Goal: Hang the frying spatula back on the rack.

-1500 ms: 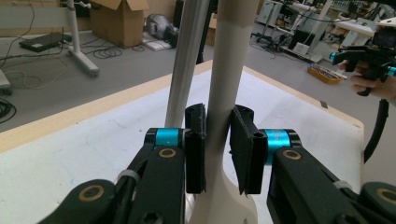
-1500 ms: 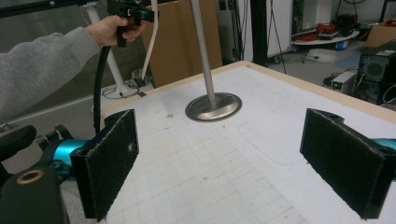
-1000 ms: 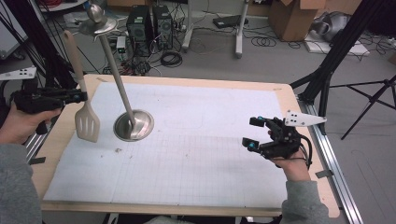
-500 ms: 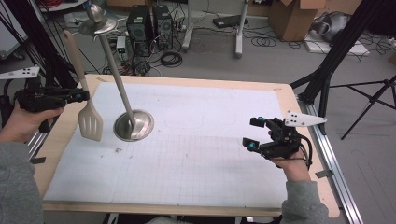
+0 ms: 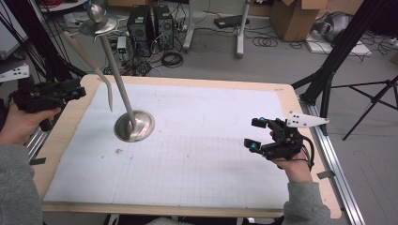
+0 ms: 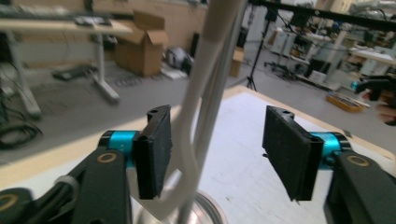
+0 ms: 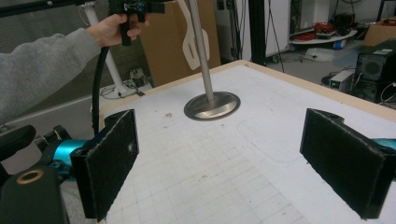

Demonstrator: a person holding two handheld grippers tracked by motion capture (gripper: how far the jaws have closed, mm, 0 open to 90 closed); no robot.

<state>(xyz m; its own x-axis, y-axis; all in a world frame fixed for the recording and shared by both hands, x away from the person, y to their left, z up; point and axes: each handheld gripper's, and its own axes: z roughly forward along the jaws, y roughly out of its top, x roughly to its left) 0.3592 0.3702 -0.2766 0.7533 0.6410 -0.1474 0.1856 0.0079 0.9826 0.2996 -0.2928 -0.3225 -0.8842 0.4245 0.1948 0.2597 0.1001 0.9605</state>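
Observation:
A metal stand (image 5: 135, 126) with a round base and a tall leaning pole sits on the left of the white mat (image 5: 211, 140). A pale spatula (image 5: 101, 77) hangs slanted beside the pole, its blade edge-on just above the base. My left gripper (image 5: 77, 90) is held left of it. Its jaws have just been opening, and the spatula handle (image 6: 198, 93) runs between them without being pressed. My right gripper (image 5: 252, 134) stands open over the mat's right side with nothing between its pads (image 7: 112, 163). From there the stand (image 7: 212, 105) and spatula (image 7: 198, 44) lie ahead.
The mat lies on a wooden board (image 5: 291, 108) with metal rails (image 5: 338, 173) along its sides. Black tripod legs (image 5: 328, 79) stand off the far right corner. Computer cases (image 5: 150, 23), cables and boxes sit on the floor beyond the far edge.
My left gripper's jaws opened off the spatula. The spatula swung right toward the pole and turned edge-on. The right gripper has stayed put.

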